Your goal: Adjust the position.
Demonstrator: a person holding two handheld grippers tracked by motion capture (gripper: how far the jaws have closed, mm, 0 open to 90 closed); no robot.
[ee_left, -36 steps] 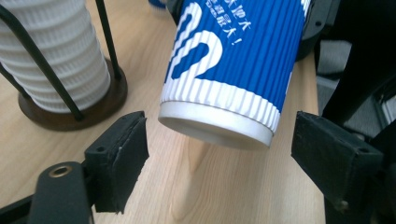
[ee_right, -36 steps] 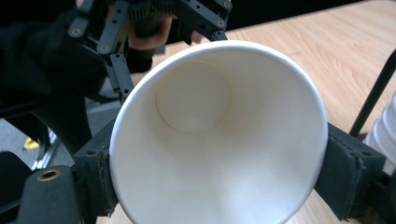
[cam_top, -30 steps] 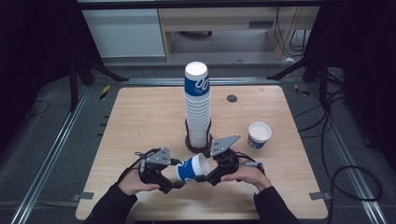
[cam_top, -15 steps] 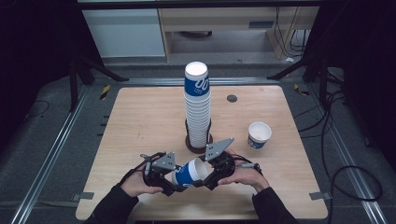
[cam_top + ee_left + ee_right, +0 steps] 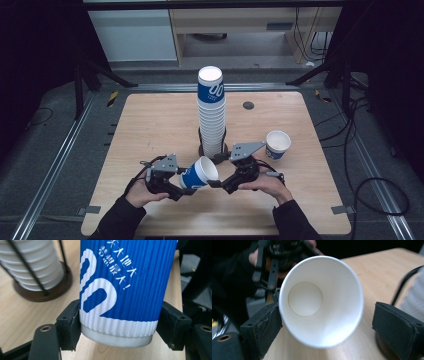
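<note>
A blue and white ribbed paper cup [image 5: 199,173] lies tilted above the table's front, its white mouth turned up and right. My left gripper [image 5: 181,184] is shut on it; in the left gripper view the two pads [image 5: 71,326] press the cup [image 5: 125,290] near its base. My right gripper [image 5: 216,183] sits at the cup's mouth. Its jaws have just been opening, with the rim [image 5: 322,300] still between them. The right pad [image 5: 397,327] stands clear of the rim and the left one is right beside it.
A tall stack of cups [image 5: 211,115] stands in a dark wire holder [image 5: 37,290] at the table's middle, just behind both grippers. A single upright cup [image 5: 278,144] stands to the right. A small dark disc [image 5: 248,105] lies farther back.
The right gripper's jaws have parted from the cup's rim. The cup has tipped so that its white mouth faces up. Both hands have stayed roughly in place.
</note>
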